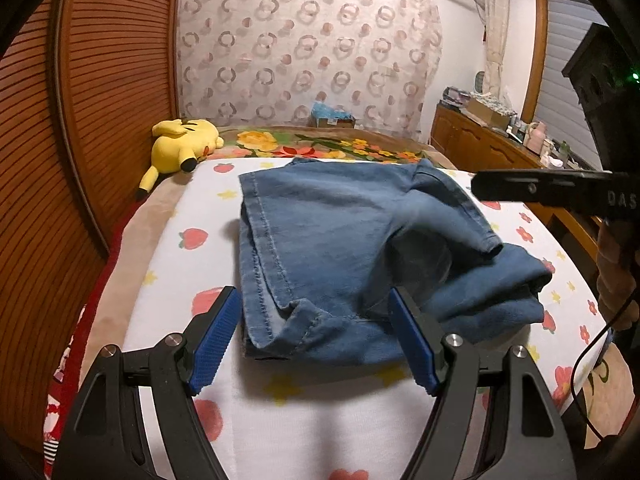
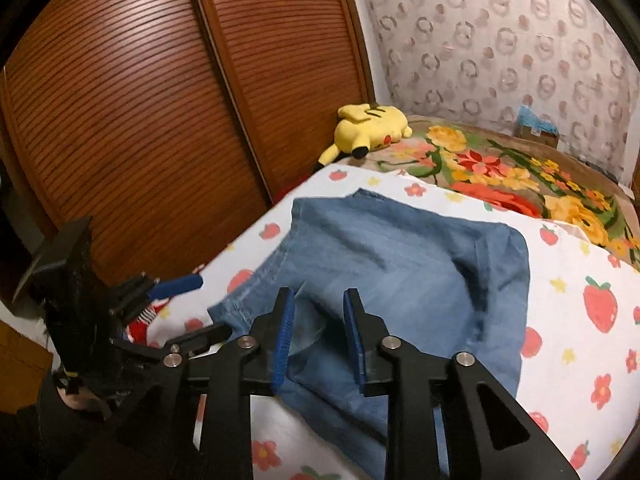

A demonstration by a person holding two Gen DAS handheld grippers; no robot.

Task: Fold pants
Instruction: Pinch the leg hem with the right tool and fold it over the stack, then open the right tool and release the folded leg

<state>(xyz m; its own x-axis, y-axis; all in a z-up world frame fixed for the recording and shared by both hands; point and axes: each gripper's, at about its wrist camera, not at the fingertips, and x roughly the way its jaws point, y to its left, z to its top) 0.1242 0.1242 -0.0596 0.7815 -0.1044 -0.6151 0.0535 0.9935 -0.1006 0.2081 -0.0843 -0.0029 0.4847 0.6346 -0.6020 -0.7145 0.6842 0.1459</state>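
Observation:
Blue denim pants (image 1: 340,240) lie folded into a thick bundle on the strawberry-print sheet (image 1: 304,412); the same pants (image 2: 400,264) fill the middle of the right wrist view. My left gripper (image 1: 314,300) is open wide, its blue pads (image 1: 218,336) standing on either side of the bundle's near edge without pressing it. My right gripper (image 2: 319,296) hangs just above the denim with a narrow gap between its pads (image 2: 284,340), and no cloth is pinched there. The right gripper (image 1: 476,186) also juts in from the right in the left wrist view, over the pants' far corner.
A yellow plush toy (image 1: 184,146) lies at the bed's far left beside a floral blanket (image 1: 320,146). Slatted wooden wardrobe doors (image 2: 140,120) run along the left side. A cluttered wooden cabinet (image 1: 480,140) stands at the right. A person's hand (image 1: 616,280) and a black cable are at the right edge.

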